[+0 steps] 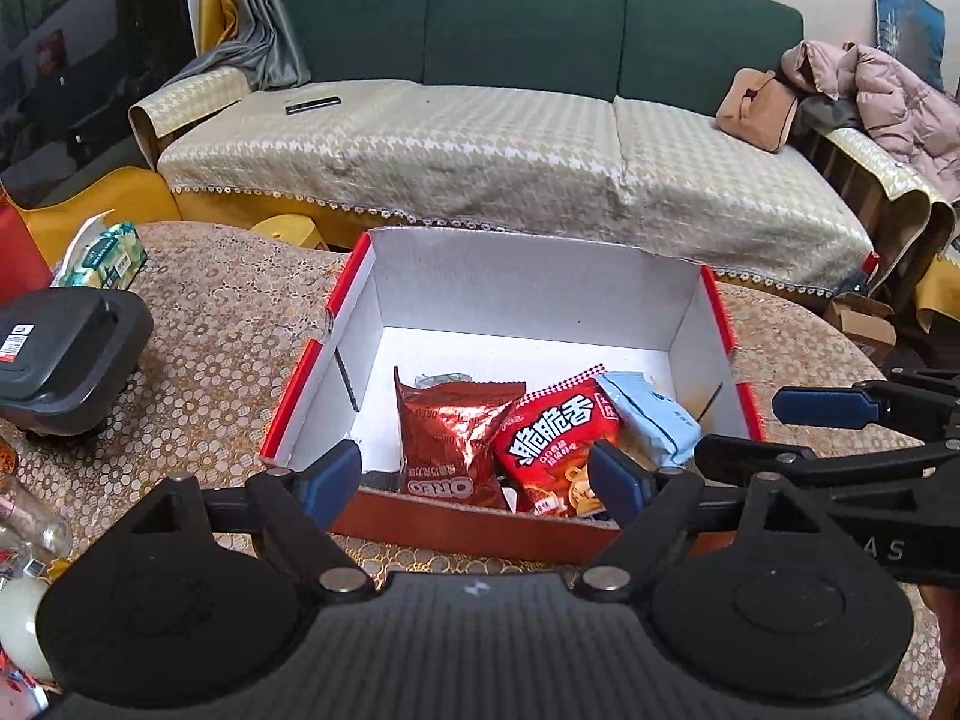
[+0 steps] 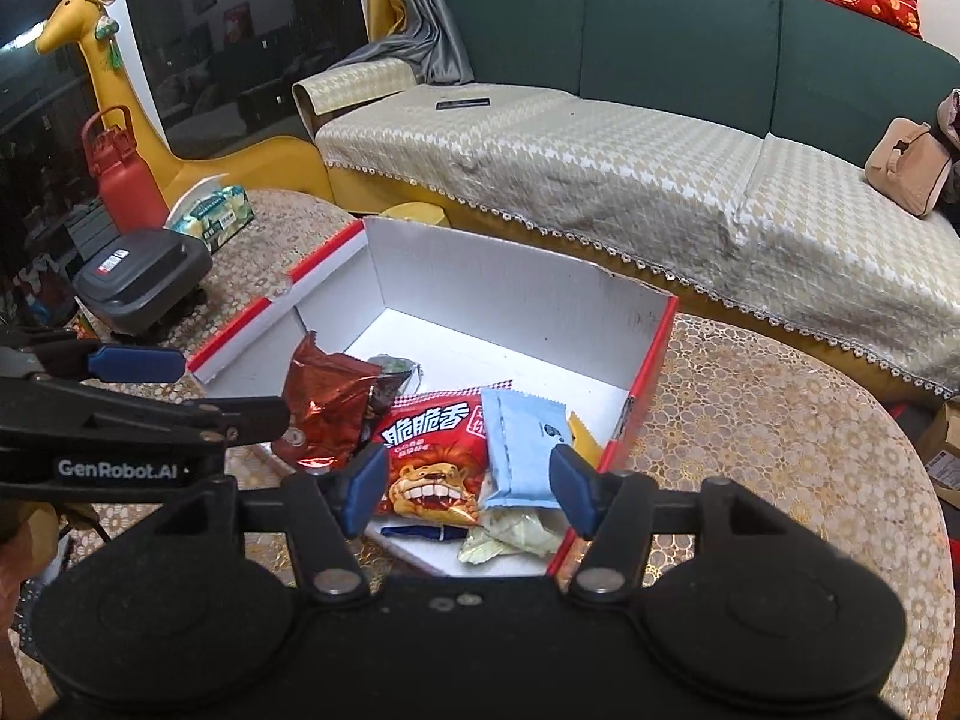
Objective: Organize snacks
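Observation:
A red-and-white cardboard box (image 1: 528, 288) (image 2: 510, 282) stands open on the table. Inside lie a red foil Oreo packet (image 1: 450, 426) (image 2: 327, 414), a red crisp bag (image 1: 555, 444) (image 2: 435, 456) with a lion on it, a light blue packet (image 1: 651, 420) (image 2: 522, 450), and pale green packets (image 2: 510, 534) under them. My left gripper (image 1: 474, 477) hovers open over the box's near wall, nothing between its pads. My right gripper (image 2: 469, 489) hangs open above the crisp bag and the blue packet, pads clear of both. Each gripper shows at the edge of the other's view.
The table (image 1: 210, 360) has a lace-patterned cloth. At its left stand a black device (image 1: 66, 354) (image 2: 144, 276), a tissue pack (image 1: 105, 258) (image 2: 213, 213) and a red bottle (image 2: 123, 180). A sofa (image 1: 480, 144) runs behind the box. Glass items (image 1: 24, 516) sit at the near left.

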Available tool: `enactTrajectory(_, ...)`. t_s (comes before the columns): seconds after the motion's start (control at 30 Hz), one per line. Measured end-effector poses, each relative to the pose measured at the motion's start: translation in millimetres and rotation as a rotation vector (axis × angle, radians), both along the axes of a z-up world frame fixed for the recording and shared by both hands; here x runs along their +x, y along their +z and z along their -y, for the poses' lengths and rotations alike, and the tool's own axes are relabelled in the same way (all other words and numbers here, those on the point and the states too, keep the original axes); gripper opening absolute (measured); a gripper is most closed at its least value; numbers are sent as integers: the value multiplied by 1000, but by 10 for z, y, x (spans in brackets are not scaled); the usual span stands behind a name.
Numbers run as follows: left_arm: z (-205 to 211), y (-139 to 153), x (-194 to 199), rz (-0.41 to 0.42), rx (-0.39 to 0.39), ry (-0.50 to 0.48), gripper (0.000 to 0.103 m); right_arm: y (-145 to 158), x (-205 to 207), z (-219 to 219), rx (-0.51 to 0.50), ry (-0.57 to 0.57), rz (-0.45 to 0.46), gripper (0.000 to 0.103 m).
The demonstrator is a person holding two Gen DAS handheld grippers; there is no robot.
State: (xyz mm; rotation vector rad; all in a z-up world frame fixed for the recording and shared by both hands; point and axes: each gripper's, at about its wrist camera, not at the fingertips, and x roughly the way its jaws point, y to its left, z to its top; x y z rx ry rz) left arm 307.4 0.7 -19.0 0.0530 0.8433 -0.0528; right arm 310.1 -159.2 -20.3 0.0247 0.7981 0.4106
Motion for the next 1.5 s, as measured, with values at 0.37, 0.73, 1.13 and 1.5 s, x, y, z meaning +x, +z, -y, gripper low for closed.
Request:
enactTrajectory(0.37, -34, 104, -271, 37, -22, -1, 96, 176, -266, 144, 49, -5, 55, 103)
enactTrajectory(0.73, -41, 155, -486, 57, -49, -3, 101, 229, -515, 223, 94, 9, 69, 103)
enactTrajectory(1.13, -62, 185, -581, 61, -51, 19, 101, 236, -644, 276, 121, 3, 68, 103)
enactTrajectory(1.5, -30, 193, -645, 62, -48, 14, 101, 228, -712, 321, 140, -2, 57, 103)
